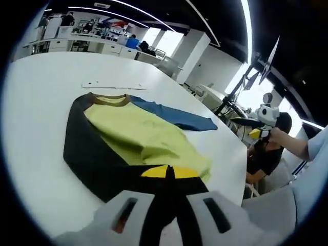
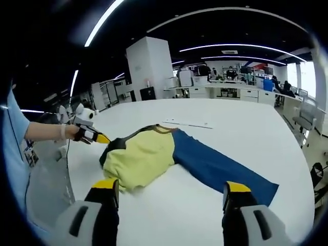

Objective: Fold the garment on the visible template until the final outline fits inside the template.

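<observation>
Nearest in the left gripper view, the left gripper [image 1: 171, 177] is seen with its two jaws brought together, and the near black hem of the garment [image 1: 138, 136] is pinched between the yellow tips. The garment is spread on the white table [image 1: 36, 128], just beyond the jaws: a yellow-green front, a black side on the left, a blue sleeve [image 1: 177, 115] stretched to the right and a brown collar at the far end. A thin white strip [image 1: 113, 85] is lying on the table a little beyond the collar.

In the right gripper view the right gripper [image 2: 171, 197] is held with its jaws wide apart and nothing between them; the garment [image 2: 148, 156] lies beyond them on the table [image 2: 246, 133], the blue sleeve [image 2: 220, 171] reaching toward the right jaw. From this side the left gripper [image 2: 97, 137] is shown at the left edge of the garment, held by a person's hand [image 2: 69, 131]. Desks and people are seen far behind the table.
</observation>
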The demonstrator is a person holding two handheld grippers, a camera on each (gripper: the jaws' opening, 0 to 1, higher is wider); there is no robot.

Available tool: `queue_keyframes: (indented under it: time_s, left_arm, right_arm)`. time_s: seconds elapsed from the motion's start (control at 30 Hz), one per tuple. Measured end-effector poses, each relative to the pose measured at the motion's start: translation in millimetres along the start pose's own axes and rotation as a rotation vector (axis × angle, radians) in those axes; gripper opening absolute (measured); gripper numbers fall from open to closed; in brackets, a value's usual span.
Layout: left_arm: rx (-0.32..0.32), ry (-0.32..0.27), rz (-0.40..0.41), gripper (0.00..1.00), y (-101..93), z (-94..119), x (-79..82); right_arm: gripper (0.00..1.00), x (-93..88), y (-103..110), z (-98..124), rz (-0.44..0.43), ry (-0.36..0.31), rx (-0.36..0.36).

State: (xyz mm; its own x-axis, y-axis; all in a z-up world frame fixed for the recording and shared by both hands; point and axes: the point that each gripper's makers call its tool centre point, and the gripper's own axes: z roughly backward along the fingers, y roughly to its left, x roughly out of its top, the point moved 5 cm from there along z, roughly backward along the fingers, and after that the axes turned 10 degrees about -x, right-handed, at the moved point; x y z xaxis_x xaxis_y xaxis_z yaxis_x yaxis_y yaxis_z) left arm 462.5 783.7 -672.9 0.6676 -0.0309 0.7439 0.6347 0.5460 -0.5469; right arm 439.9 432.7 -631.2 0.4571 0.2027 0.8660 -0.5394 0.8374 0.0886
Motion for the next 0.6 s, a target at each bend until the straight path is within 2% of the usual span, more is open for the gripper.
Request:
queue_keyframes:
  time_s: [0.5,0.57,0.6]
  left_arm:
    - [0.028,0.017,-0.017,0.00,5.4,1.3,-2.5]
    - [0.029,0.009,-0.040,0.00,4.0,2.1,-1.5]
    - [0.029,0.012,-0.079,0.00,5.1,2.9,-0.7]
  right_arm:
    - [0.84,-4.2,5.7,-6.3,-0.015,0.006,0.005]
    - [0.85,-4.8,8.3,-7.9,-0.011,0.006,0.013]
    - [0.85,-5.1,9.3,-8.6,-0.008,0.005,0.016]
